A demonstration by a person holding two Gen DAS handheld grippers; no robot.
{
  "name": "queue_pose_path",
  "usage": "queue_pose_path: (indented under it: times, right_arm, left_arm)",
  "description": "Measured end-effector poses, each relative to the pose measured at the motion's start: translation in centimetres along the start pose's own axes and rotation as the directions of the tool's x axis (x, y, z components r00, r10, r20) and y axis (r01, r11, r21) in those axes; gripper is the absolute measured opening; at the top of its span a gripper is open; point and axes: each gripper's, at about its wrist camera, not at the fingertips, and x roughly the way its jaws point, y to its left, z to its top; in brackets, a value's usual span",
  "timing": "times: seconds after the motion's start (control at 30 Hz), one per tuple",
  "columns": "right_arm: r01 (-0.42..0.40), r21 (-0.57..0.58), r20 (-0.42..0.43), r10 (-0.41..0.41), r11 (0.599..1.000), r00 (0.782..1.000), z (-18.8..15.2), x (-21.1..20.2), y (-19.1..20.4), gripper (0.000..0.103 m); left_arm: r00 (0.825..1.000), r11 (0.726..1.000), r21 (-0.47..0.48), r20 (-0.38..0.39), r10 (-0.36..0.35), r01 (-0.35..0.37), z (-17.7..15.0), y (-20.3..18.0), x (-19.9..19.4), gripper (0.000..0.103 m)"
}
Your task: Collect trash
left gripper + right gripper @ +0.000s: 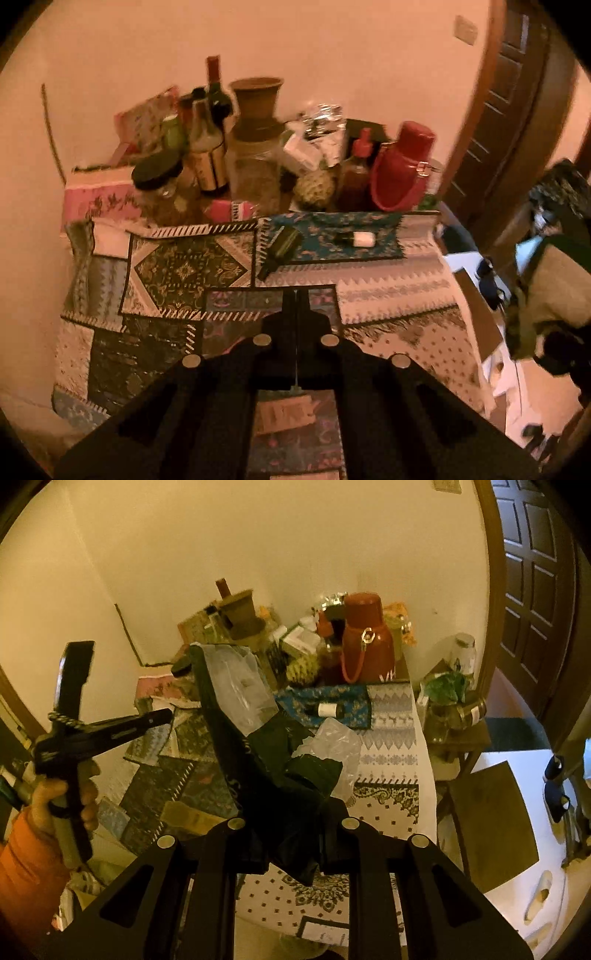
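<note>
The right gripper (295,834) is clamping the gathered neck of a dark green plastic trash bag (258,738), which is rising from the jaws with crumpled clear plastic wrappers (240,686) spilling at its mouth. The left gripper (297,306) is hanging above the patchwork-covered table (406,295) with its jaws together and nothing between them — free to fetch. Judging by what lies further on, the nearest candidate is a flat dark green bottle (282,247) lying on its side, then a small dark vial with a white label (356,239) on the teal cloth. The bag mouth should be kept upright and wide, and the left gripper should be opening before it descends — the crowded jars and the red plastic jug (400,166) at the back look like keepers.
</note>
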Motion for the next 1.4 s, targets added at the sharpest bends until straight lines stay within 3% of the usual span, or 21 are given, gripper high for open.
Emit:
queue_pose_path:
  times: [0.03,0.07,0.1,0.13,0.17,0.2,0.23,0.5,0.67,0.87,0.9,0.97,1.0,1.03,1.2,1.4]
  right_arm:
    - [0.003,0.003,0.008,-0.003,1.0,1.0,-0.1,-0.4,0.2,0.016]
    - [0.01,0.005,0.019,-0.01,1.0,1.0,-0.3,-0.8,0.4,0.016]
    - [0.019,0.007,0.028,-0.019,1.0,0.999,-0.5,-1.2,0.5,0.016]
    - [0.026,0.011,0.032,-0.026,1.0,0.999,-0.7,-1.5,0.5,0.016]
    - [0.035,0.022,0.033,-0.036,0.999,0.999,-1.0,-1.8,0.5,0.016]
    - [0.04,0.031,0.032,-0.041,0.999,0.999,-1.2,-1.9,0.4,0.016]
    - [0.045,0.043,0.027,-0.046,0.998,0.999,-1.6,-2.0,0.3,0.016]
    - [0.089,0.094,-0.047,-0.085,0.992,0.995,-4.3,-0.8,0.2,0.016]
    - [0.084,0.1,-0.091,-0.075,0.991,0.993,-5.8,0.7,0.8,0.016]
    - [0.068,0.077,-0.13,-0.058,0.995,0.99,-7.1,2.3,2.1,0.016]
    - [0.067,0.071,-0.133,-0.057,0.995,0.989,-7.3,2.4,2.3,0.016]
    - [0.068,0.061,-0.134,-0.059,0.996,0.989,-7.5,2.5,2.8,0.016]
    - [0.068,0.055,-0.135,-0.06,0.996,0.989,-7.6,2.5,3.1,0.016]
    - [0.069,0.052,-0.134,-0.062,0.996,0.989,-7.6,2.4,3.3,0.016]
    - [0.082,0.044,-0.117,-0.077,0.996,0.99,-8.1,1.6,4.4,0.016]
    - [0.099,0.063,-0.074,-0.094,0.993,0.993,-9.4,-0.6,6.6,0.016]
  left_arm:
    - [1.0,1.0,0.02,-0.002,0.003,-0.003,-0.1,-0.2,-0.3,0.002]
    - [1.0,0.999,0.041,-0.005,0.005,-0.004,-0.4,-0.4,-0.5,0.005]
    - [1.0,0.998,0.058,-0.009,0.005,-0.004,-0.7,-0.5,-0.6,0.015]
    - [1.0,0.997,0.072,-0.018,0.014,-0.013,-1.1,-0.5,-0.6,0.035]
    - [0.999,0.997,0.076,-0.029,0.035,-0.032,-1.6,-0.3,-0.4,0.049]
    - [0.997,0.996,0.066,-0.036,0.063,-0.06,-2.3,0.1,-0.1,0.071]
    - [0.996,0.996,0.049,-0.035,0.08,-0.079,-3.2,0.6,0.0,0.079]
    - [0.985,0.987,-0.143,-0.163,0.055,-0.079,-10.6,6.2,2.7,0.079]
    - [0.982,0.942,-0.335,-0.182,-0.044,-0.02,-14.2,9.1,4.4,0.079]
    - [0.981,0.872,-0.487,-0.135,-0.136,0.054,-15.7,10.1,7.0,0.079]
    - [0.981,0.861,-0.504,-0.124,-0.151,0.069,-15.6,10.2,7.4,0.075]
    - [0.975,0.846,-0.523,-0.108,-0.192,0.108,-15.5,10.1,8.3,0.056]
    - [0.972,0.845,-0.521,-0.109,-0.206,0.121,-15.5,10.0,8.6,0.032]
    - [0.967,0.847,-0.513,-0.116,-0.228,0.139,-15.3,9.8,9.0,0.018]
    - [0.979,0.883,-0.451,-0.088,-0.186,0.127,-15.0,8.9,7.0,0.011]
    - [0.993,0.943,-0.318,-0.016,-0.114,0.103,-15.3,8.7,0.0,0.009]
